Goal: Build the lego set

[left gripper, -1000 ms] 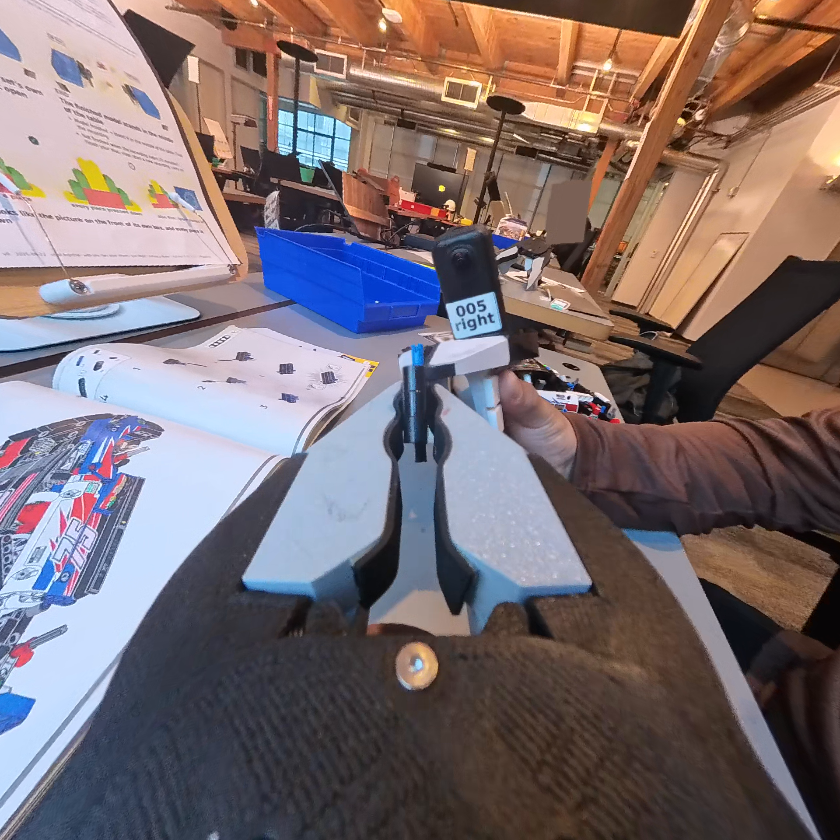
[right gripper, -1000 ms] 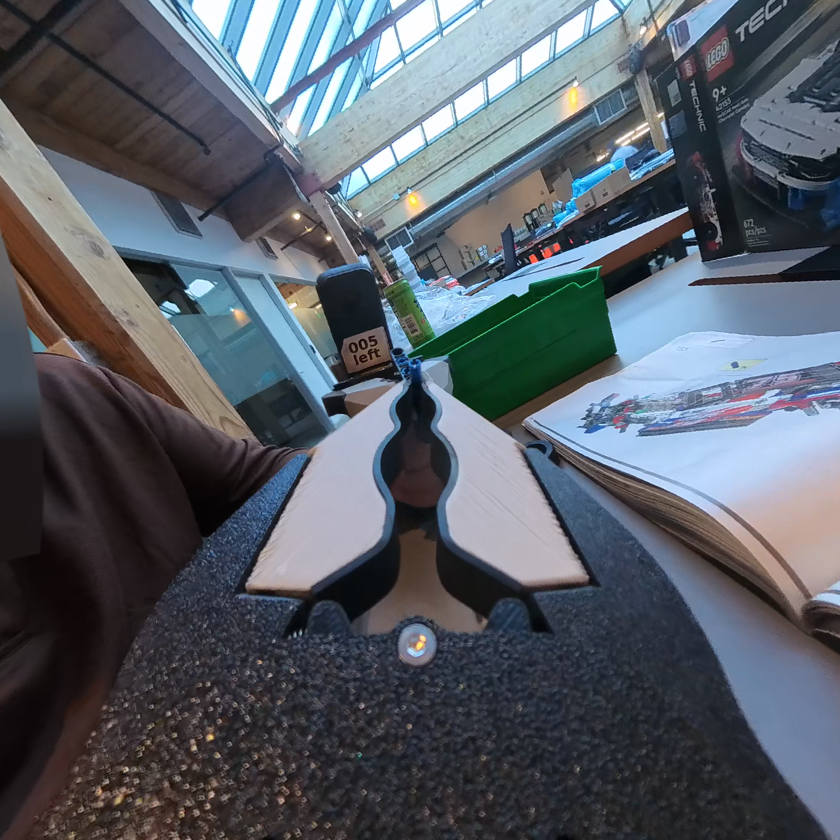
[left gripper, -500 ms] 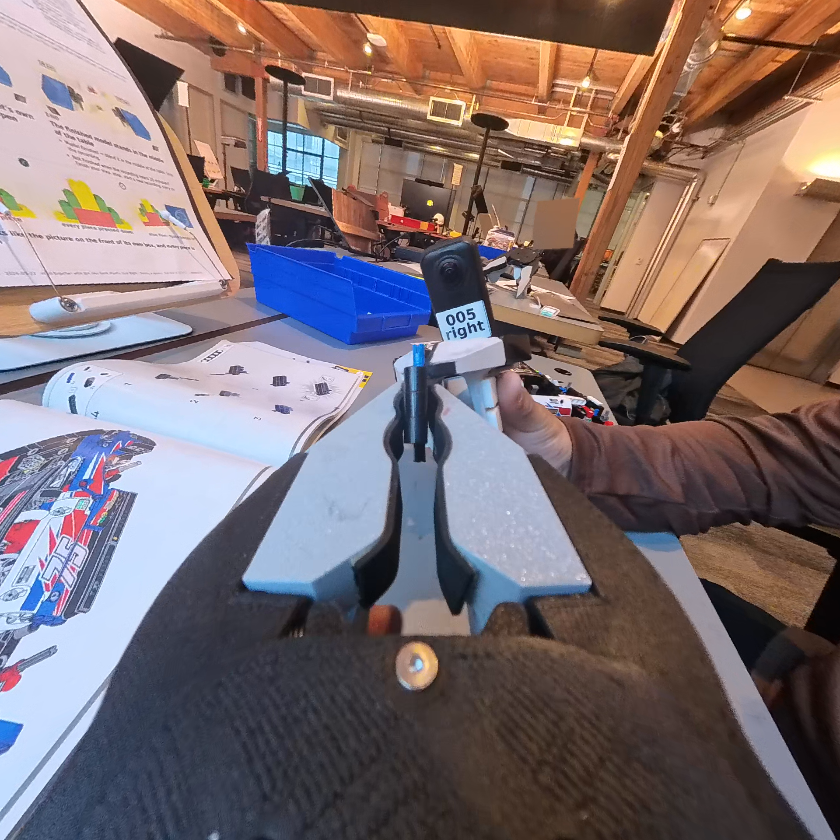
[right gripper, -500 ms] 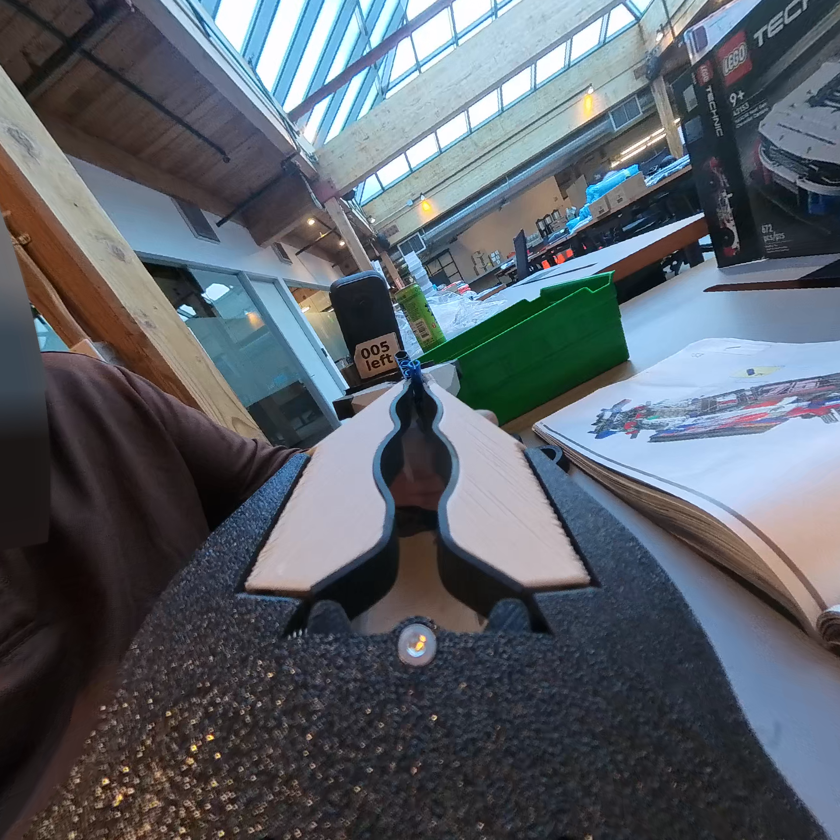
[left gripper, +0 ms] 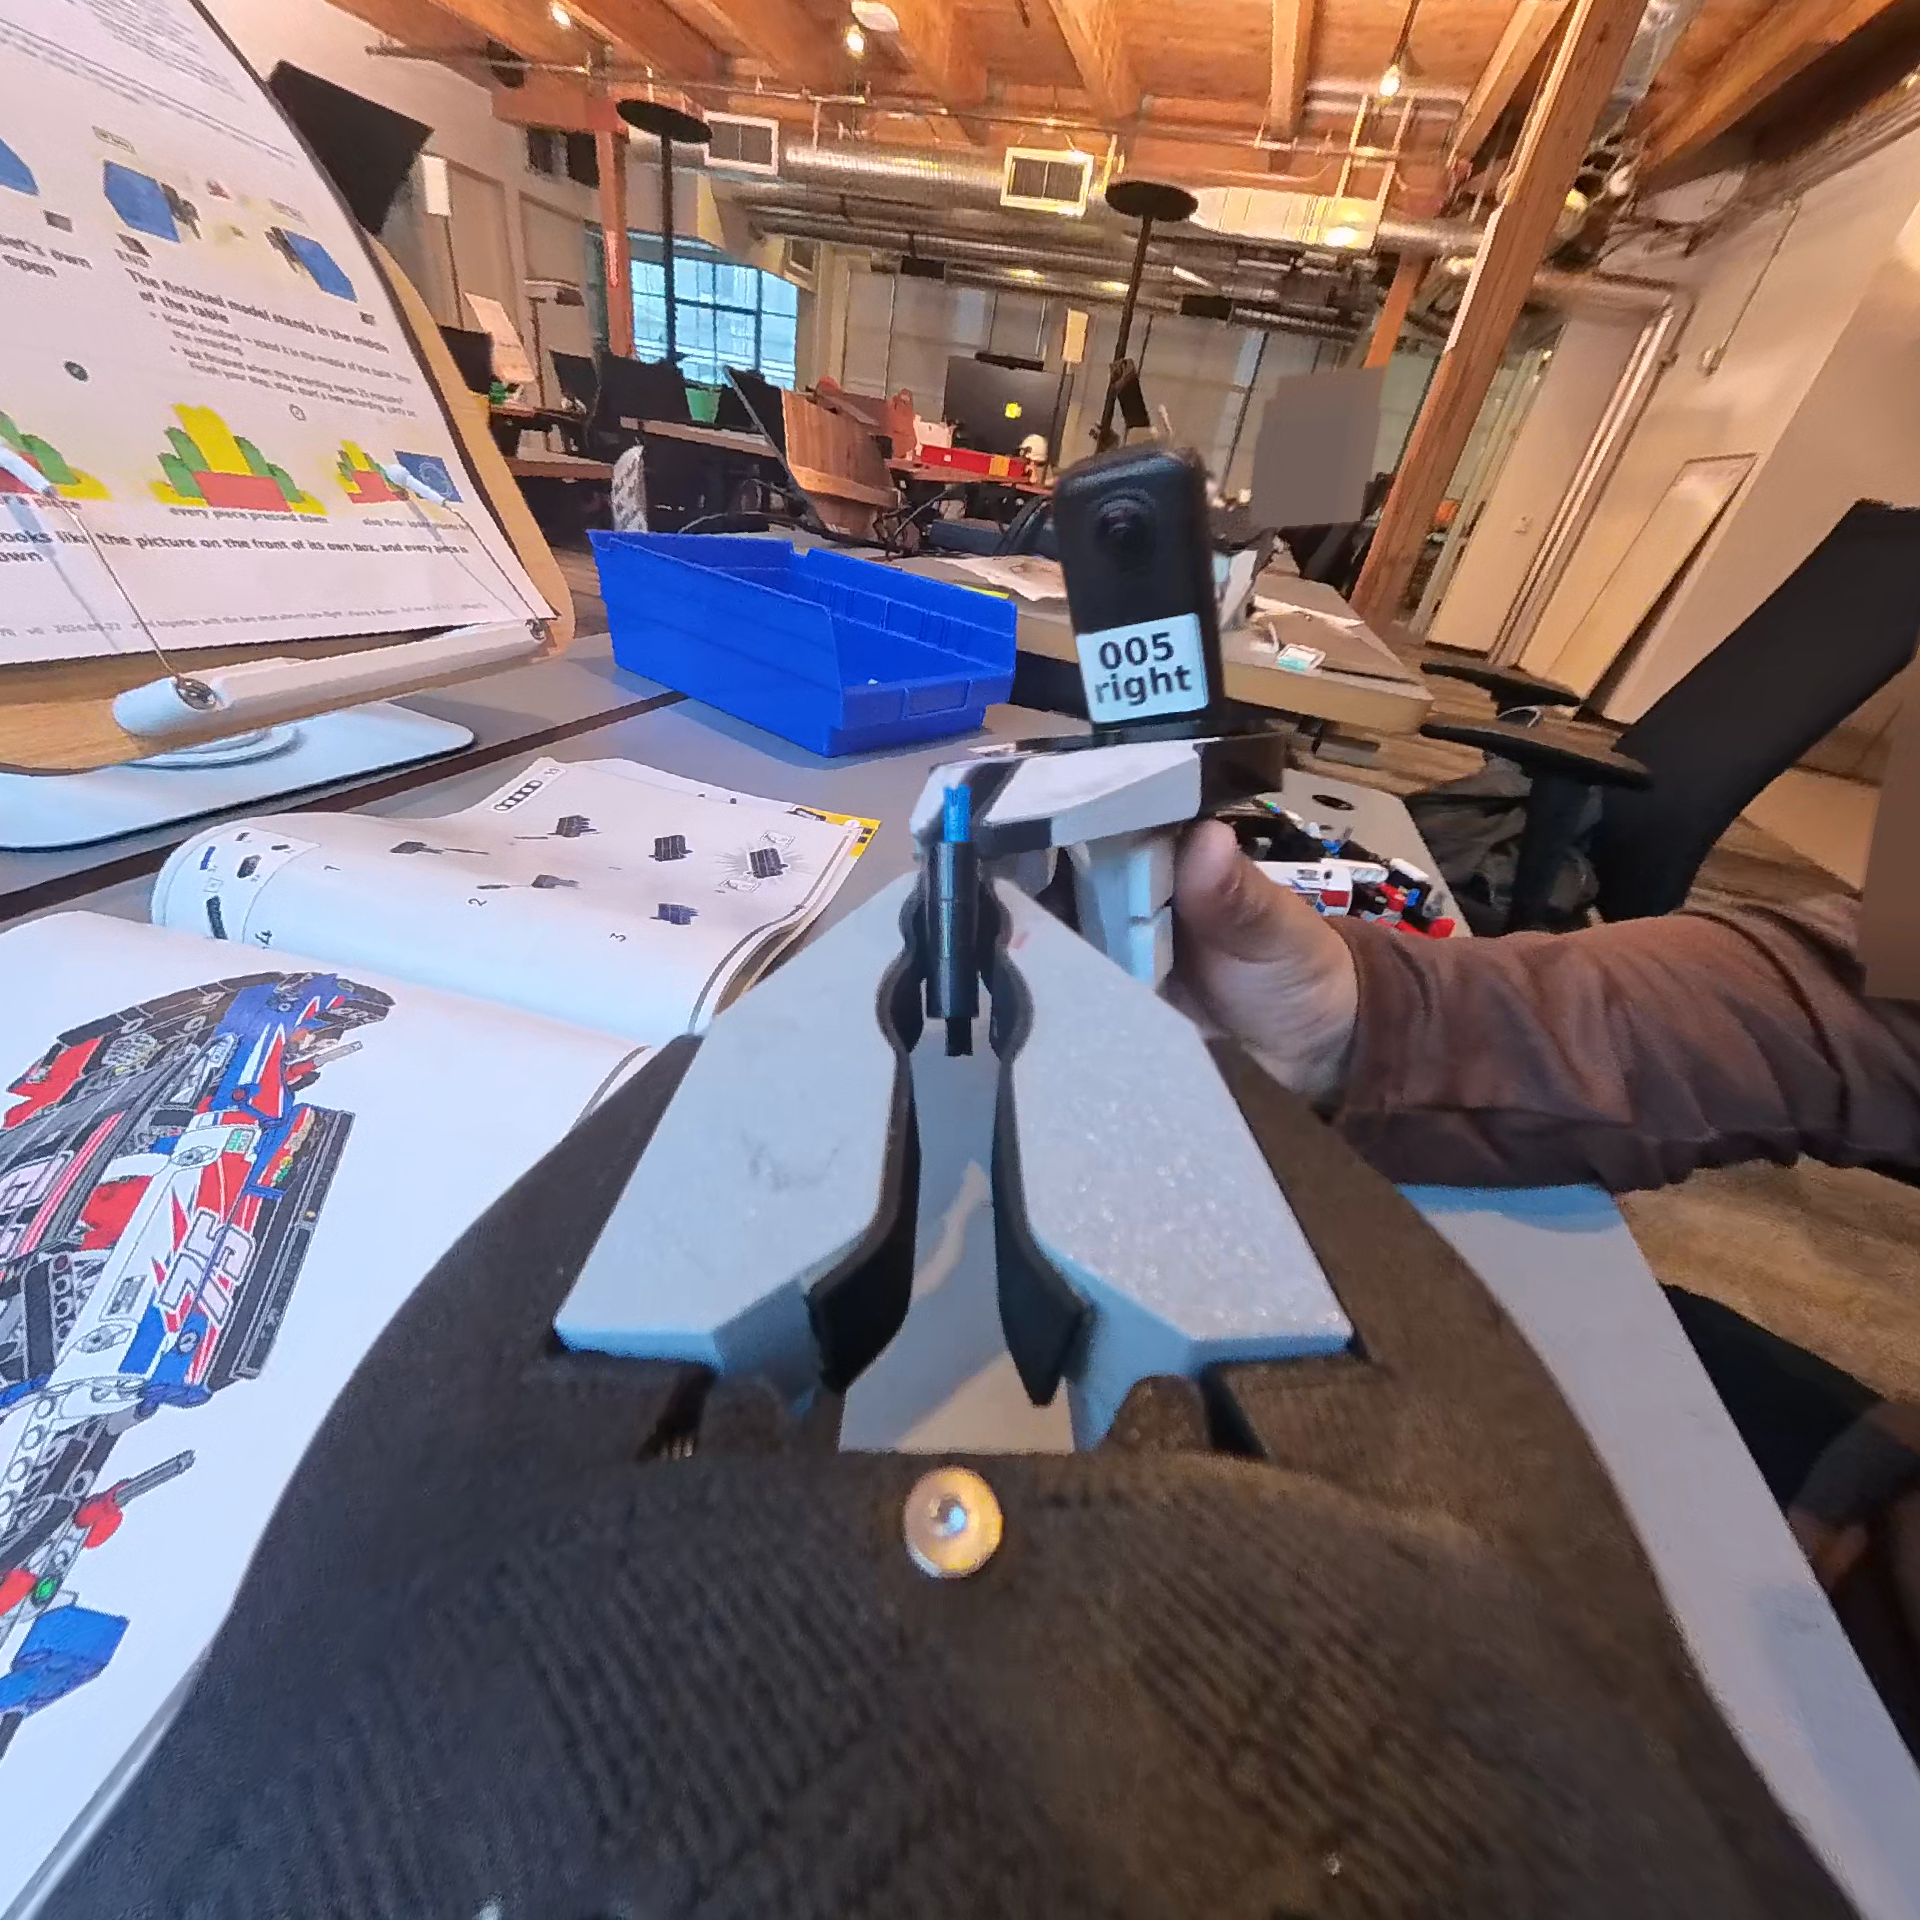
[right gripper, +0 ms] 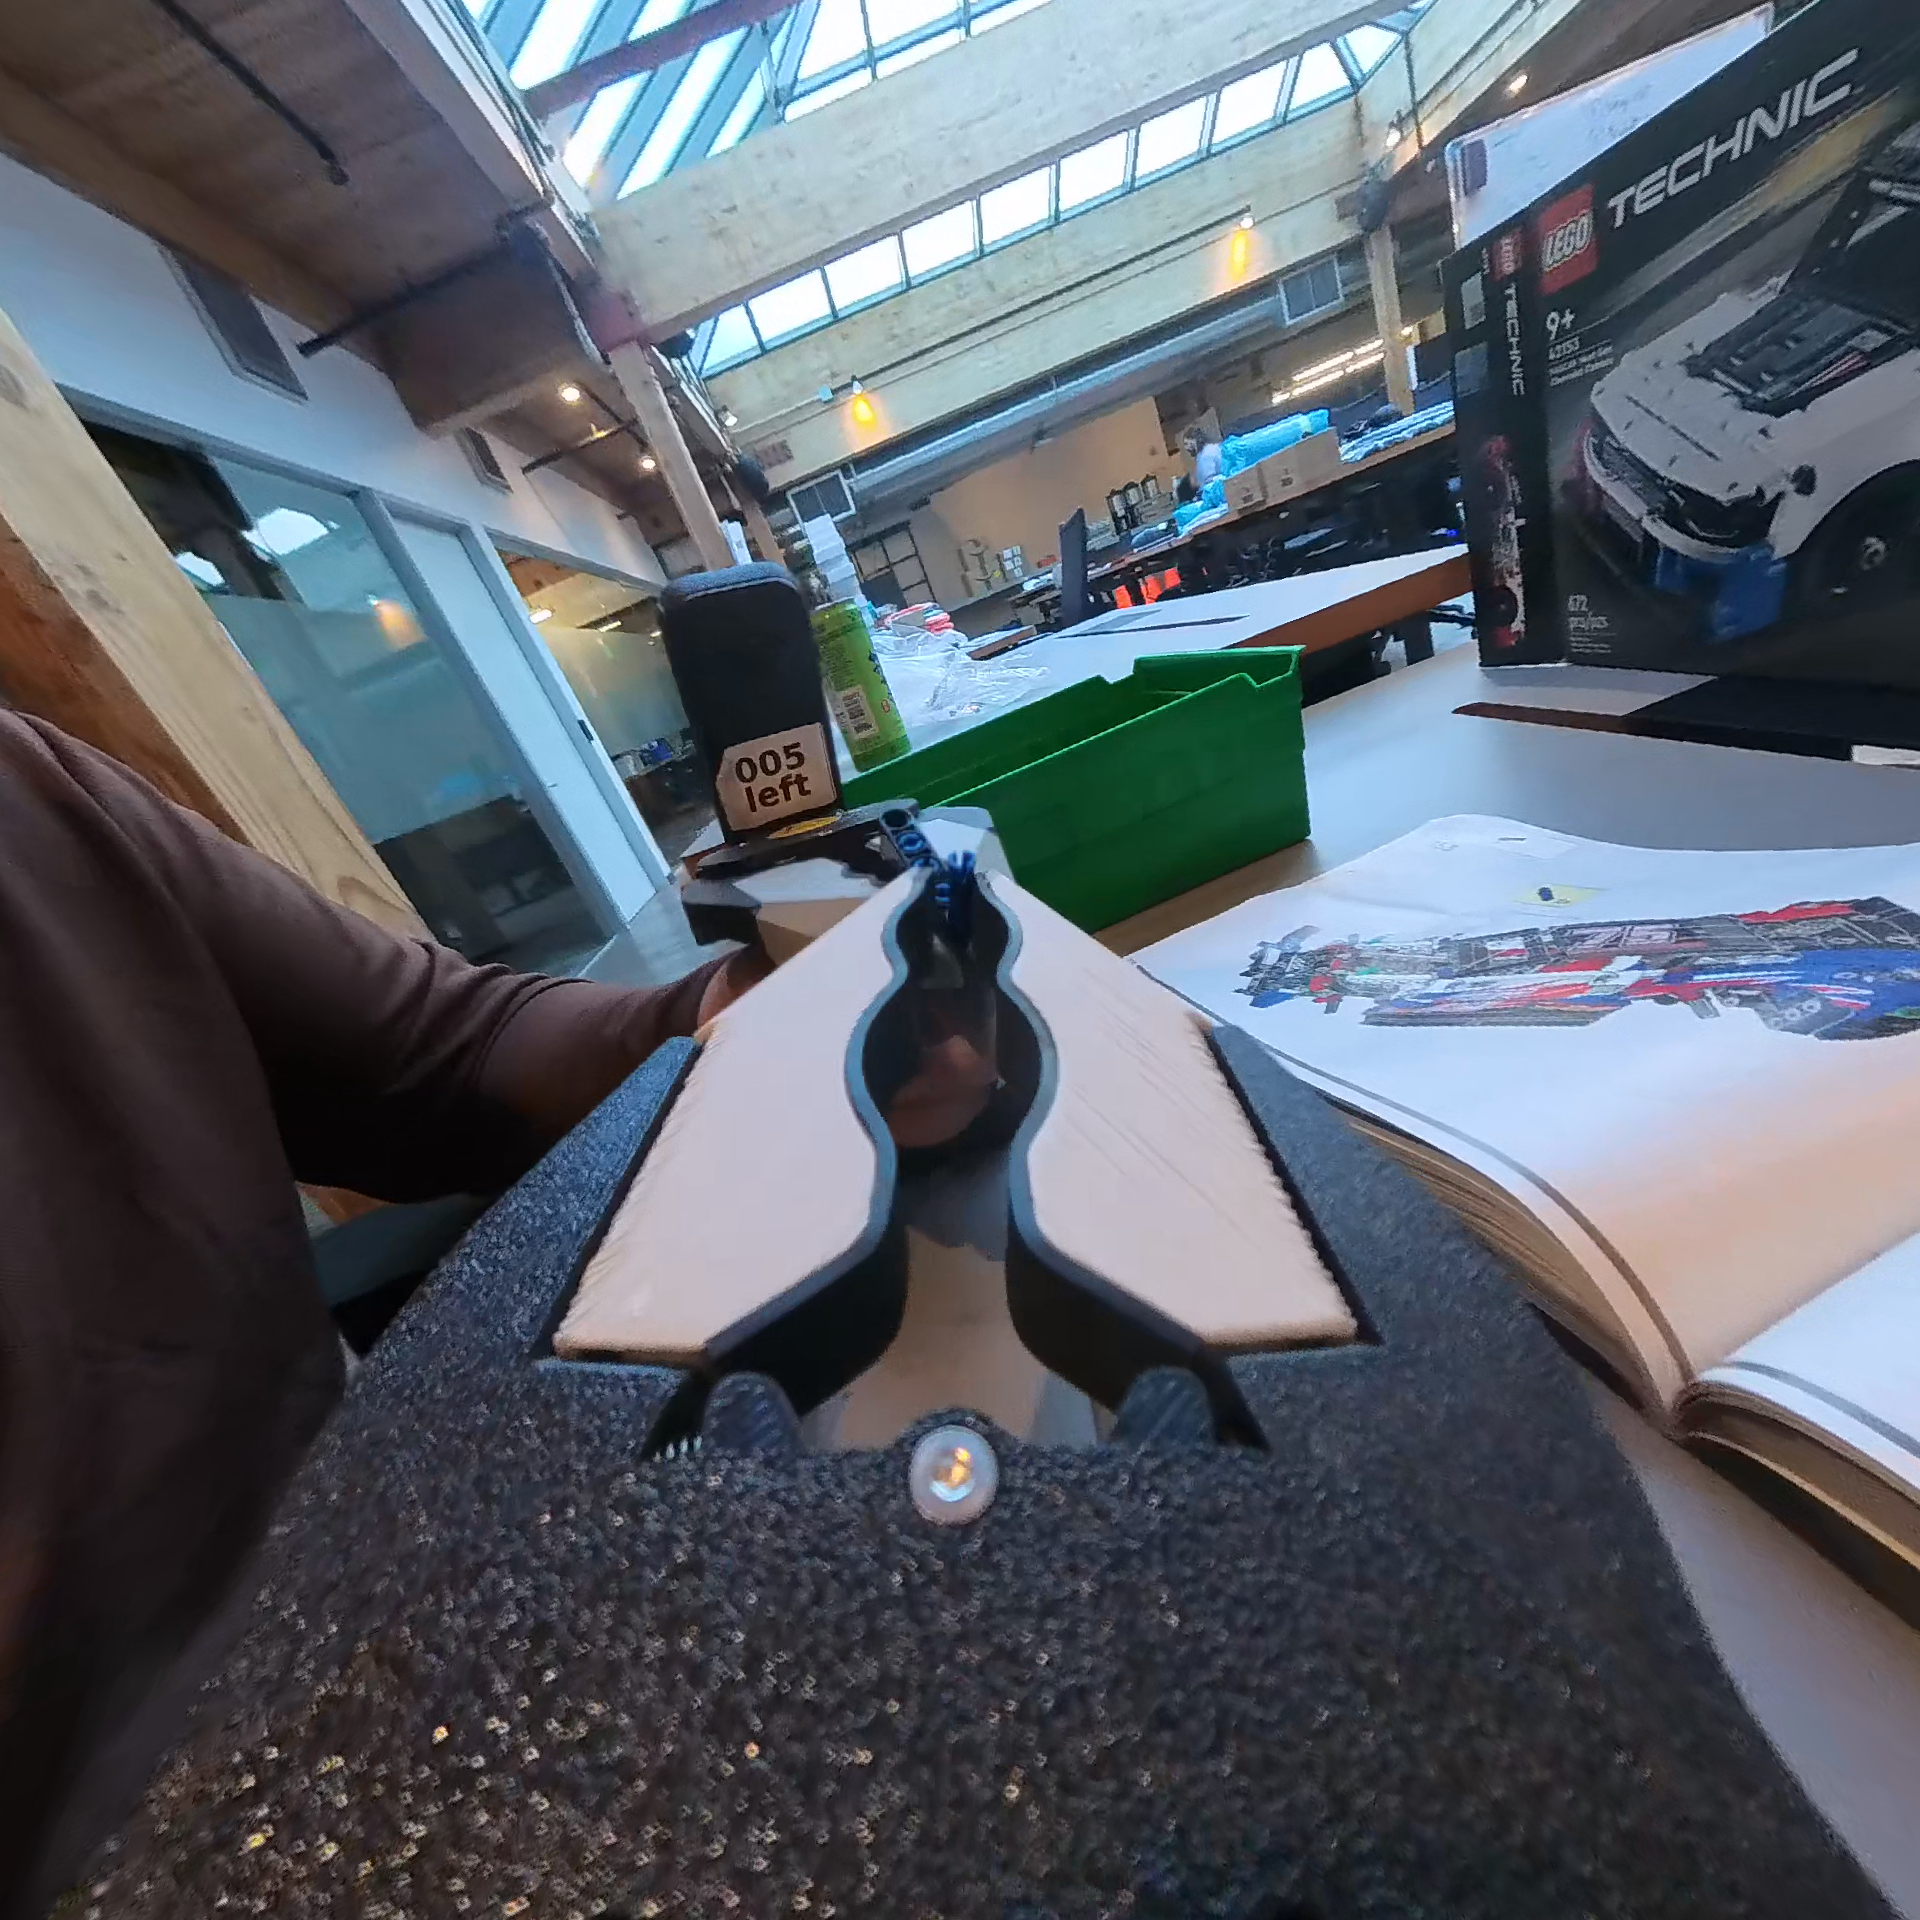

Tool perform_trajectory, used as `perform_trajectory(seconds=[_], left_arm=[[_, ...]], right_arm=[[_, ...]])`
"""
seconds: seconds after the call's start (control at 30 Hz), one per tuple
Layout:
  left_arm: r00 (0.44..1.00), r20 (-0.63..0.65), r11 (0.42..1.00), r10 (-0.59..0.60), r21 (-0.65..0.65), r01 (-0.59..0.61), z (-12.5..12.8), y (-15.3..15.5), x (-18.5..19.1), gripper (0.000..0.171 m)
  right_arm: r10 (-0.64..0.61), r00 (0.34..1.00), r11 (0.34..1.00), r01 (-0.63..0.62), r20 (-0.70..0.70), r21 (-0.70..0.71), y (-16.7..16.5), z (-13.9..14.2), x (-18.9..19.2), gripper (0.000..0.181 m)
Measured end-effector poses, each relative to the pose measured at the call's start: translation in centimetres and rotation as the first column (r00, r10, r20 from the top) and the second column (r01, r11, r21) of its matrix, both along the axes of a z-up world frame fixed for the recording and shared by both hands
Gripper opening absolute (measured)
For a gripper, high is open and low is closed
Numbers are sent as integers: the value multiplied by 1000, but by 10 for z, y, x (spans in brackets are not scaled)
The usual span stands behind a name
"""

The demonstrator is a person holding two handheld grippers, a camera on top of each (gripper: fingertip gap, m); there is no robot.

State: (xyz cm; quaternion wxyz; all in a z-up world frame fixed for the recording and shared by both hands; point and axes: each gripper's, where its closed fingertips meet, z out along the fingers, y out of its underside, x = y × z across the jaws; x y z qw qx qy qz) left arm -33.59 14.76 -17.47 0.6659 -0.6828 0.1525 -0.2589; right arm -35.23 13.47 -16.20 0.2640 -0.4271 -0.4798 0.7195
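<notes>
Two grippers meet tip to tip: your left fingers point(left gripper: 951, 914) pinch the upright black beam point(left gripper: 948, 935), your right fingers point(right gripper: 951, 894) pinch the blue pin point(right gripper: 954, 883).

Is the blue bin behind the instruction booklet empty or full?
Mostly empty, as far as visible. The blue bin shows bare inner walls and floor, with only a tiny speck; its near wall hides part of the floor.

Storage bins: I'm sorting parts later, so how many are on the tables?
2. A blue bin sits beyond the folded instruction sheet; a green bin stands behind the open booklet. Others may be hidden.
</notes>
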Motion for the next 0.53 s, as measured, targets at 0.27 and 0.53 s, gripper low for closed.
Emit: perform_trajectory(seconds=[0.27,0.53], left_arm=[[998,-61,999,36,42,-34,2,-1,3,5],[948,-212,971,236,87,-222,-1,9,-7,6]], right_arm=[[-17,1000,999,17,-1,32,-2,2,2,4],[-145,988,989,146,56,-20,10,3,-5,1]])
